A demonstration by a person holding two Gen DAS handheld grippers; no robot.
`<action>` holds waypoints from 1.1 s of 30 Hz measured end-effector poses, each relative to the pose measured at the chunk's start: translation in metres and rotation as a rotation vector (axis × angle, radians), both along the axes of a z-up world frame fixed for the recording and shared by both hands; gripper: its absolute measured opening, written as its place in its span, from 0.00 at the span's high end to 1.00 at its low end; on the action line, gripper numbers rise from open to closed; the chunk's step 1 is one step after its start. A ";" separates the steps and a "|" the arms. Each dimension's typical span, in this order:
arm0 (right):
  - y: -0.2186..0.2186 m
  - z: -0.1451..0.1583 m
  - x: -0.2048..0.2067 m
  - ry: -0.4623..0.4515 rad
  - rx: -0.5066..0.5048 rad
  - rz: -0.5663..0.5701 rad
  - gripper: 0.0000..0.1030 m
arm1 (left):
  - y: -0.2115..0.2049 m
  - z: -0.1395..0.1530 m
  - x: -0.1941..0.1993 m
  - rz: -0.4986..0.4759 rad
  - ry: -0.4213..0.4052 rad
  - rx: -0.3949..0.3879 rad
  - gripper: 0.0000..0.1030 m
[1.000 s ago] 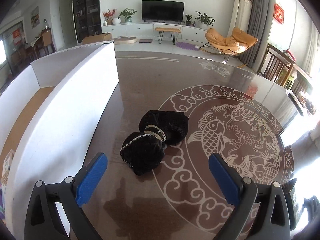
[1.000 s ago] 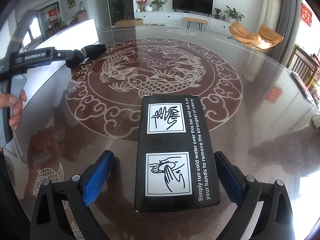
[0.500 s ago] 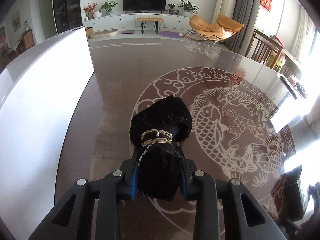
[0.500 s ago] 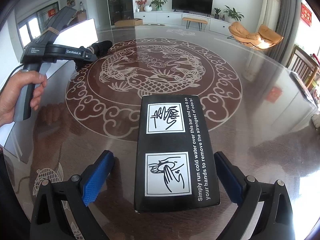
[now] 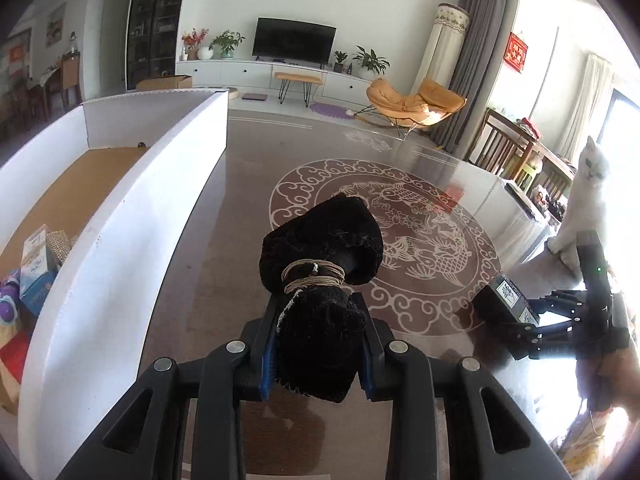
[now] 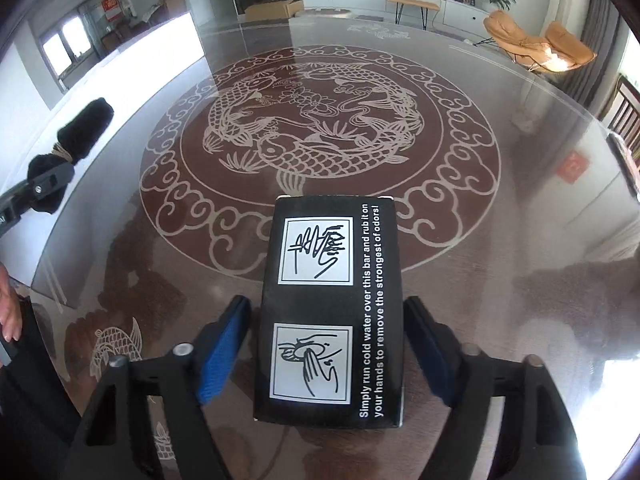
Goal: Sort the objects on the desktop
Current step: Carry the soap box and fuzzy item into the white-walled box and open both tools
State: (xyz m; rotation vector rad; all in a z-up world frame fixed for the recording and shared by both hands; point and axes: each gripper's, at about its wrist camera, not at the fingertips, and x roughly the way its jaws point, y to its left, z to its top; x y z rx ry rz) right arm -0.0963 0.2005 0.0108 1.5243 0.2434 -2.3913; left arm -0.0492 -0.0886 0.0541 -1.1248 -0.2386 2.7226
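Observation:
My left gripper (image 5: 316, 344) is shut on a black fuzzy pouch (image 5: 320, 248) tied with tan cord, held above the table beside the white box (image 5: 120, 216). The pouch also shows at the left of the right wrist view (image 6: 82, 130). My right gripper (image 6: 328, 344) is part-way closed around a black soap-bar box (image 6: 332, 308) with white hand pictures; the blue pads stand just off its sides. That box and the right gripper show at the right of the left wrist view (image 5: 502, 300).
The white box holds a blue carton (image 5: 36, 268) and other small items at its near end. The round glass table (image 6: 520, 240) bears a fish pattern. A white cat (image 5: 584, 208) sits at the table's right edge.
My left gripper shut on the black pouch, then lifted it off the table toward the white box. My right gripper's jaws have narrowed around the soap-bar box.

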 end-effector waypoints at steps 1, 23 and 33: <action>-0.001 0.003 -0.002 -0.014 0.018 0.009 0.43 | -0.006 0.006 0.004 0.011 0.011 0.017 0.69; -0.403 0.147 -0.049 0.289 -0.211 0.490 0.43 | -0.232 0.026 -0.001 0.389 -0.130 -0.013 0.68; -0.448 0.061 -0.109 0.118 -0.131 0.391 0.20 | -0.223 0.012 0.000 0.449 -0.132 -0.047 0.18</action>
